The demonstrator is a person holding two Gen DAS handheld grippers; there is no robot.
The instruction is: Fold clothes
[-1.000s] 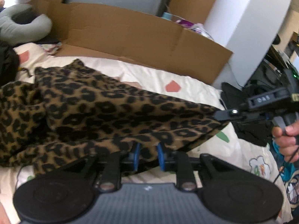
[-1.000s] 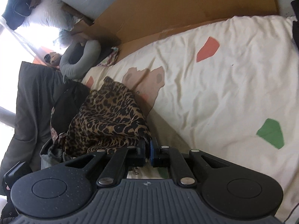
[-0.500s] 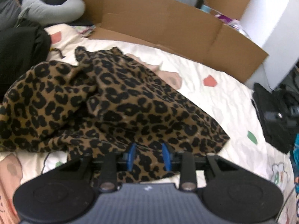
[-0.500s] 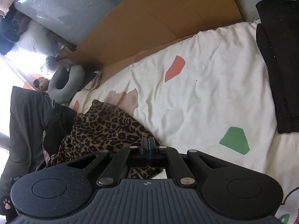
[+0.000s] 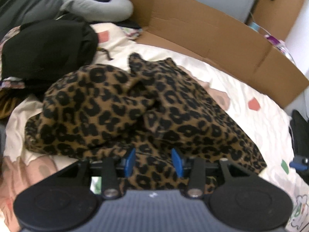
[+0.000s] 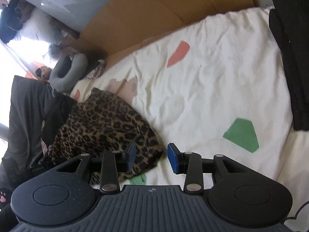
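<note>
one brown leopard-print fleece garment [image 5: 135, 104] bunched on the cream patterned bed sheet [image 6: 212, 89] | left hand-held gripper [image 5: 153, 161] open above its near edge | right hand-held gripper [image 6: 151, 157] open, empty, at its corner | one black garment pile [image 5: 46, 46], one grey neck pillow [image 5: 96, 5], one flattened cardboard box [image 5: 212, 36] behind

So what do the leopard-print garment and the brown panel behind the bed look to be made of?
The leopard-print garment looks like a soft, matte knit or fleece, going by its fuzzy surface and loose, rounded folds; the exact fibre is unclear. The brown panel looks like corrugated cardboard: flat, matte brown, with straight fold creases.
</note>
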